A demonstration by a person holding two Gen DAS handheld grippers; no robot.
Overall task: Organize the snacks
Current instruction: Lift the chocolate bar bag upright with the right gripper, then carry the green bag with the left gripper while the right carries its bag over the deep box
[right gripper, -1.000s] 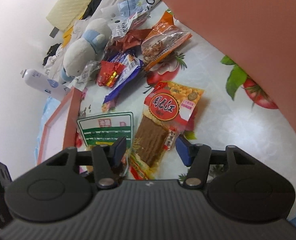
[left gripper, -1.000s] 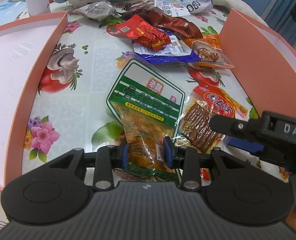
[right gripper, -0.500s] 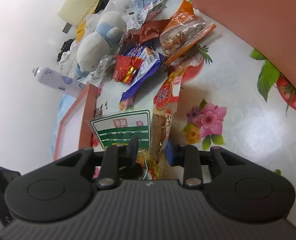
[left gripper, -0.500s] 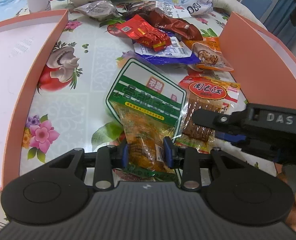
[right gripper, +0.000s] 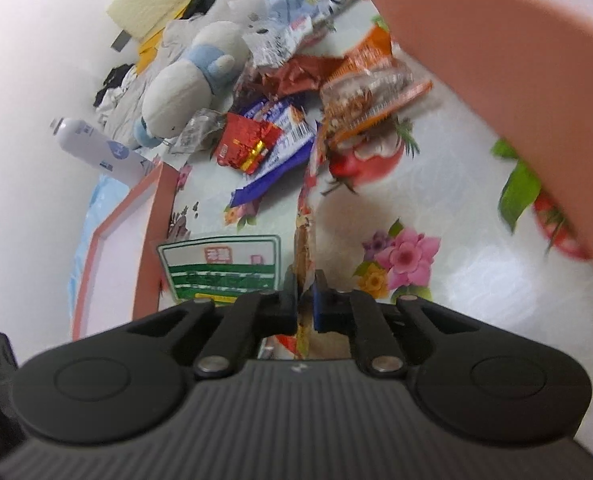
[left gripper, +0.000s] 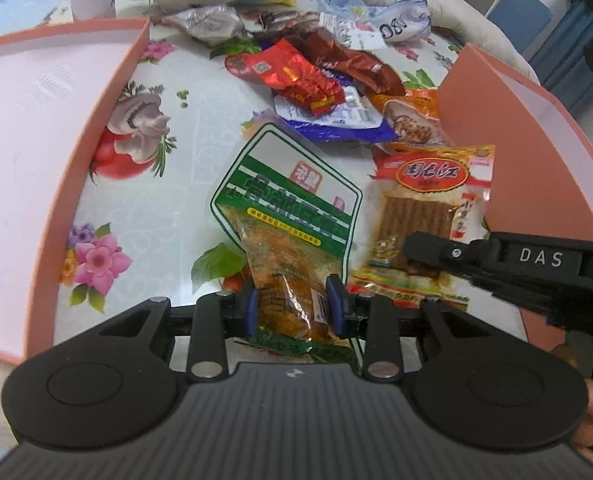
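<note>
Since a second ago the right gripper point(right gripper: 305, 294) has clamped onto the red-and-yellow clear-window pack of brown ridged strips point(left gripper: 422, 216) and lifted it off the floral glossy tablecloth point(left gripper: 200, 128), near the salmon-pink cardboard tray point(left gripper: 536, 152) at right. Its black body reads "DAS". Left gripper point(left gripper: 294, 306) stays clenched on the green-and-white plastic pouch of orange snack point(left gripper: 284, 208), lying near centre.
</note>
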